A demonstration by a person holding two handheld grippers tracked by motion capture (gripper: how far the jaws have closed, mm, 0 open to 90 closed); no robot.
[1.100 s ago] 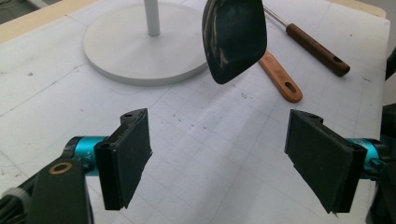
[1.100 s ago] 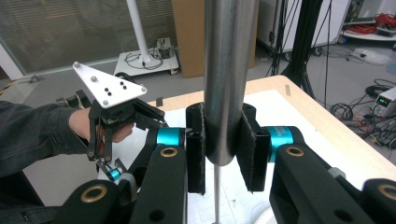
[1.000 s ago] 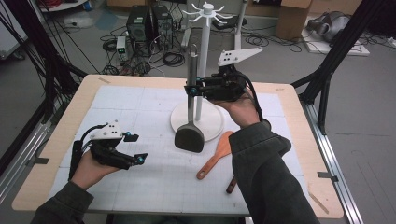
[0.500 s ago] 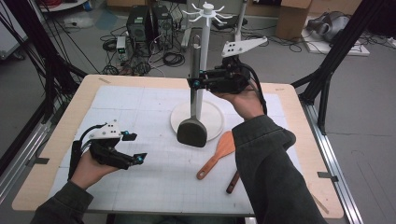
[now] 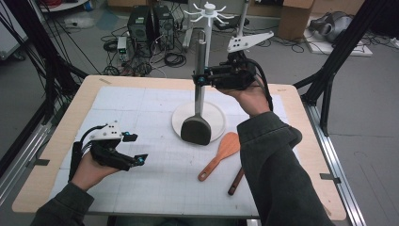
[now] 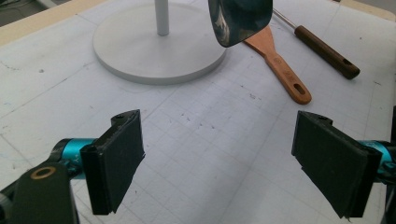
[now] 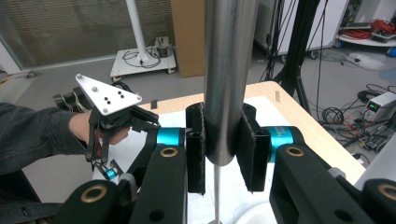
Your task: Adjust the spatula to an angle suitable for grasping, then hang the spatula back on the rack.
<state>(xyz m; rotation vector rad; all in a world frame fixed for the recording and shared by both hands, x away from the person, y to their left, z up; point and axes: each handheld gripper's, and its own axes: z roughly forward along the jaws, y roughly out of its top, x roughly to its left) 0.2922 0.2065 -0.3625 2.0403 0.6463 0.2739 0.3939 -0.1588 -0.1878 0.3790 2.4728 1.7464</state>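
Above the white stand base (image 5: 216,123), my right gripper (image 5: 202,78) is clamping one steel-handled spatula (image 5: 196,130) upright, left gripper (image 5: 136,148) idling open, two utensils lying flat; the left gripper view is exposing the dark handle's (image 6: 329,52) hanging hole.

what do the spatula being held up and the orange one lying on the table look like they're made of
Held black spatula with a silver handle: the handle looks like polished metal, since it reflects the room; the dark glossy blade may be plastic or silicone. Orange flat spatula: probably wood, going by its matte, warm and even tone, though silicone is possible.
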